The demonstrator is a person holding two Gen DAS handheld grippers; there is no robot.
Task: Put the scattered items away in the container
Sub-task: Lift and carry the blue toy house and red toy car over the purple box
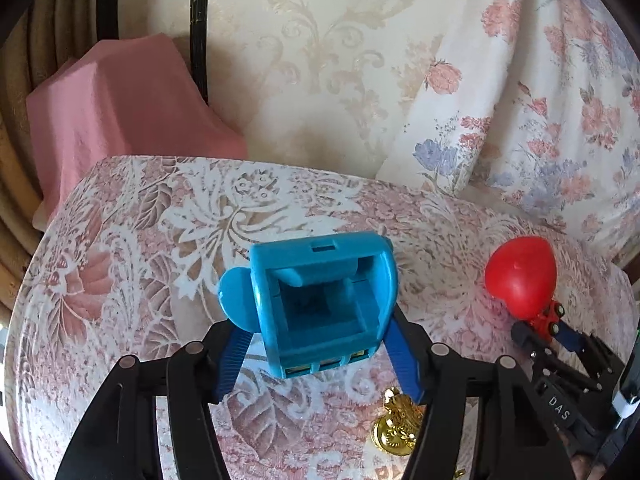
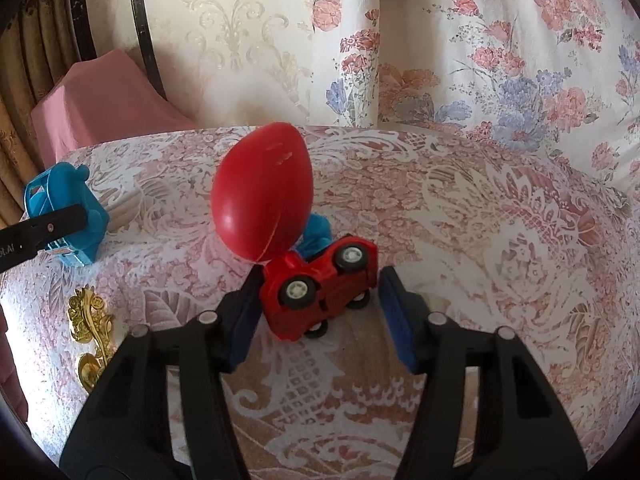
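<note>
A blue plastic container (image 1: 320, 300), its opening facing the camera, sits between the pads of my left gripper (image 1: 316, 344), which is shut on its two sides just above the table. It also shows at far left in the right wrist view, the container (image 2: 76, 216). A red toy car (image 2: 320, 292) with a red balloon (image 2: 260, 192) fixed to it lies tilted, wheels toward the camera. My right gripper (image 2: 320, 304) is shut on the car, left pad against its body, right pad at its wheel end. In the left wrist view the balloon (image 1: 520, 272) stands at right.
A lace-patterned pink cloth covers the round table (image 2: 500, 220). A gold ornament (image 2: 90, 328) lies near the front, between the two grippers, the same ornament (image 1: 396, 428) under the left one. Something draped in pink cloth (image 1: 120, 120) stands behind the table, floral fabric (image 1: 540, 100) at back right.
</note>
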